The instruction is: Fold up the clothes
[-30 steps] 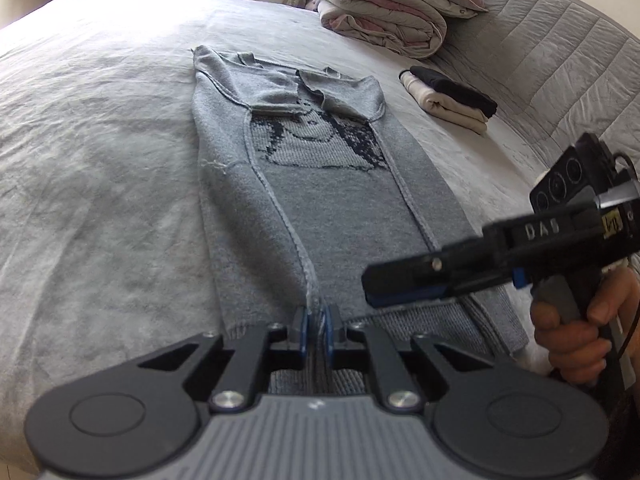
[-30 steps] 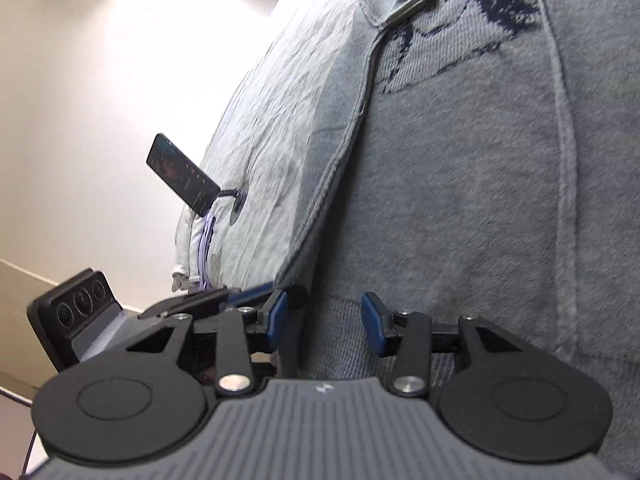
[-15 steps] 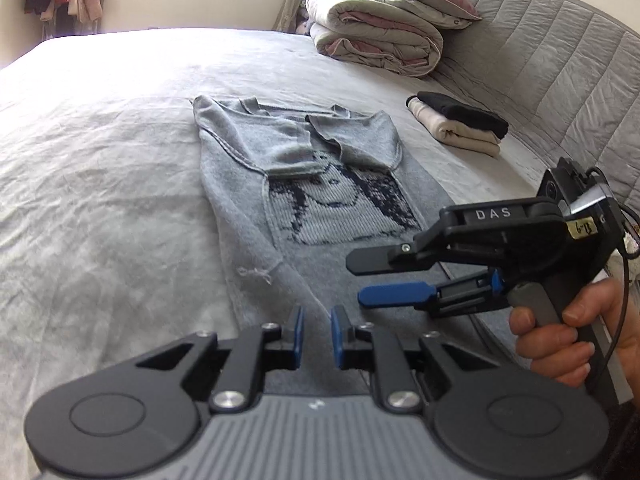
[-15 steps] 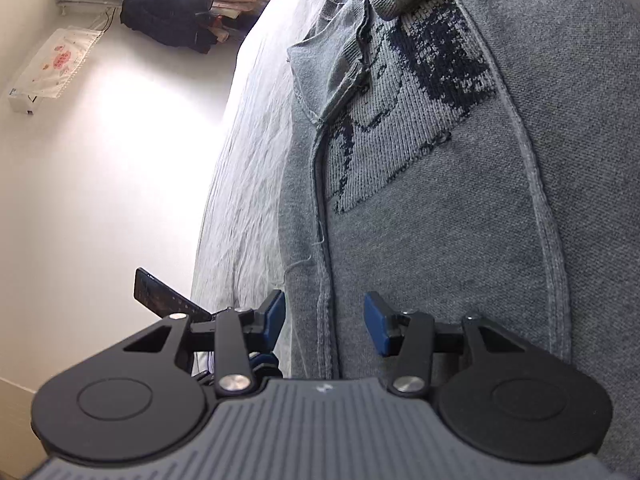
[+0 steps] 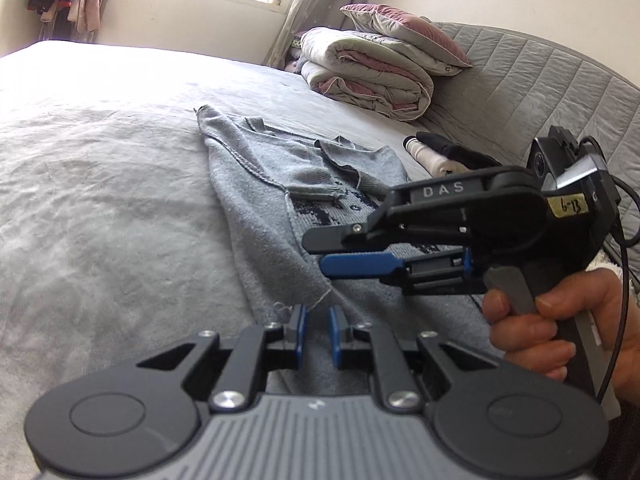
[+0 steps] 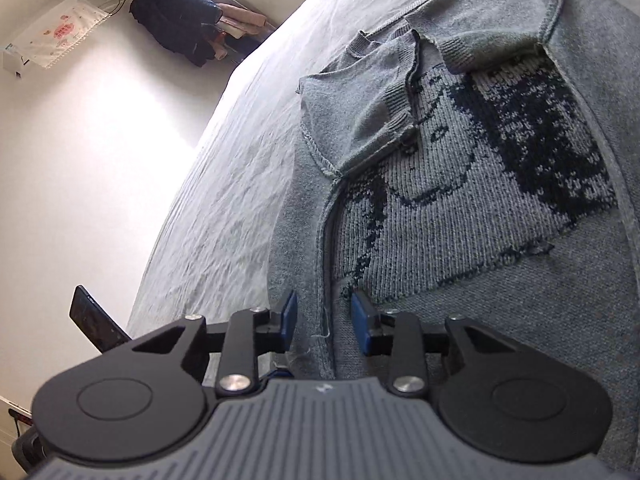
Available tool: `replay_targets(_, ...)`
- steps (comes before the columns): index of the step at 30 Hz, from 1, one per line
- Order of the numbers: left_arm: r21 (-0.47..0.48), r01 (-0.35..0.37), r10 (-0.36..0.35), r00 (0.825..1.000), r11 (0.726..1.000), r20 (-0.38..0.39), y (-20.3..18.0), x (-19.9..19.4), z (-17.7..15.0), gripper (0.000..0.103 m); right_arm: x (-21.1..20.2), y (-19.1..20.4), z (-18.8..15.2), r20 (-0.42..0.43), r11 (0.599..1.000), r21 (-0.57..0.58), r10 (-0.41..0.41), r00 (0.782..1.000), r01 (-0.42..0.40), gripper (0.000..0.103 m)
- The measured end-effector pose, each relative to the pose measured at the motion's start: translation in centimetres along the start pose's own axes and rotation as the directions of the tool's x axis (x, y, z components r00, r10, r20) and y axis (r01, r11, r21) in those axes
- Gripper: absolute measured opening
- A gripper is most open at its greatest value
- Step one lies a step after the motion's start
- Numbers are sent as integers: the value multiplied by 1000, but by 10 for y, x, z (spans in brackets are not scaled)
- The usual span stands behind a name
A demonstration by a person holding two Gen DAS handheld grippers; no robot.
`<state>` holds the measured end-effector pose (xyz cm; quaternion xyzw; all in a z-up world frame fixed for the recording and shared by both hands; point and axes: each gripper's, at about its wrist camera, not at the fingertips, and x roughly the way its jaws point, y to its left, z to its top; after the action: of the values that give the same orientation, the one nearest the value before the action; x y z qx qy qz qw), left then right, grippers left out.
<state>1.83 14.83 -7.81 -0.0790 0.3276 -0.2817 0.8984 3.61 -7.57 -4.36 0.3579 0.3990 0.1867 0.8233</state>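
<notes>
With 1 sweater [image 5: 272, 200] flat, 2 claws hover, R closing.

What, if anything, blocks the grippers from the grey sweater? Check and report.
Nothing visible does. The left gripper and right gripper, its jaws closing, hang directly over the grey sweater near its folded side edge, with only bare knit below them.

Grey knitted sweater [image 5: 272, 200] with dark picture lies flat, sleeves folded inward, on bed.
</notes>
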Motion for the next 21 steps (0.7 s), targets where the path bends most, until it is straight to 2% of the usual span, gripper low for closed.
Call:
replay_targets(2, -11, 20, -20, 1000, 1000, 7, 4, -1, -3, 13, 6, 7, -3, 24, 998, -55, -29, 999, 30, 23)
replay_targets(3, -20, 28, -28, 1000, 999, 7, 6, -1, -3, 13, 9, 11, -5, 37, 995, -86, -46, 998, 49, 9)
replay_targets(4, -29, 32, -32, 999, 999, 6, 7, -1, -2, 13, 10, 15, -7, 55, 990, -119, -68, 996, 74, 4)
replay_targets(7, -40, 37, -37, 999, 999, 5, 7, -2, 0, 13, 4, 31, -15, 161, 972, -183, -120, 980, 149, 4)
replay_targets(9, -34, 38, -38, 999, 999, 9, 6, -2, 2, 13, -4, 36, -21, 196, 958, -218, -143, 970, 186, 4)
replay_targets(11, -43, 42, -42, 999, 998, 18, 7, -3, 4, 13, -5, 26, -19, 166, 952, -227, -170, 971, 205, 8)
replay_targets(13, -61, 54, -51, 998, 997, 40, 9, -6, 6, 13, -3, 15, -15, 144, 956, -204, -182, 973, 209, 16)
replay_targets(15, -71, 67, -63, 996, 995, 65, 11, -9, 8, 13, -5, 10, -11, 141, 969, -161, -166, 976, 188, 16)
replay_targets(17, -79, 76, -70, 995, 994, 76, 10, -8, 10, 13, -10, 10, -1, 158, 981, -94, -155, 975, 171, 29)
replay_targets(18, -81, 80, -74, 994, 993, 78, 9, -7, 10, 13, -12, 8, 3, 178, 984, -66, -152, 972, 166, 46)
replay_targets(19, -82, 83, -77, 994, 993, 78, 9, -6, 11, 13, -14, 7, 8, 199, 985, -46, -155, 968, 168, 50)
replay_targets(21, -73, 86, -81, 995, 994, 66, 6, -1, 11, 13, -16, 5, 18, 240, 981, -23, -180, 954, 191, 50)
